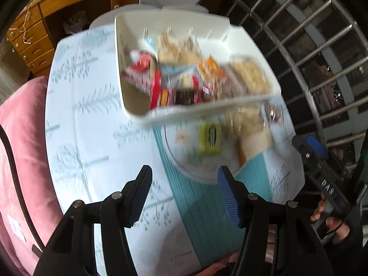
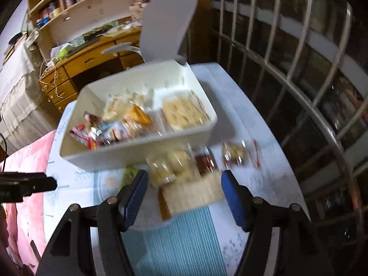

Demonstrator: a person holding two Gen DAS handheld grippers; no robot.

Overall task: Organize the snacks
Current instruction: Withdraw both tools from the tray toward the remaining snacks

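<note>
Left wrist view: left tongs [image 1: 185,179] released, nothing between the pads, above the tabletop [image 1: 92,119]. White bin [image 1: 128,87] of blurred mixed snacks [image 1: 191,76] sits beyond a clear plate [image 1: 184,158] on a teal mat [image 1: 195,197]; a green packet [image 1: 209,136] lies on the plate. Right wrist view: right tongs [image 2: 184,184] likewise released and empty, over wrapped pastries [image 2: 174,165] beside the bin.

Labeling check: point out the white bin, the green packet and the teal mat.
white bin [image 1: 202,112]: left wrist view, near wall.
green packet [image 1: 209,138]: left wrist view, middle of its wrapper.
teal mat [image 2: 174,241]: right wrist view, striped part between the gripper's fingers.
</note>
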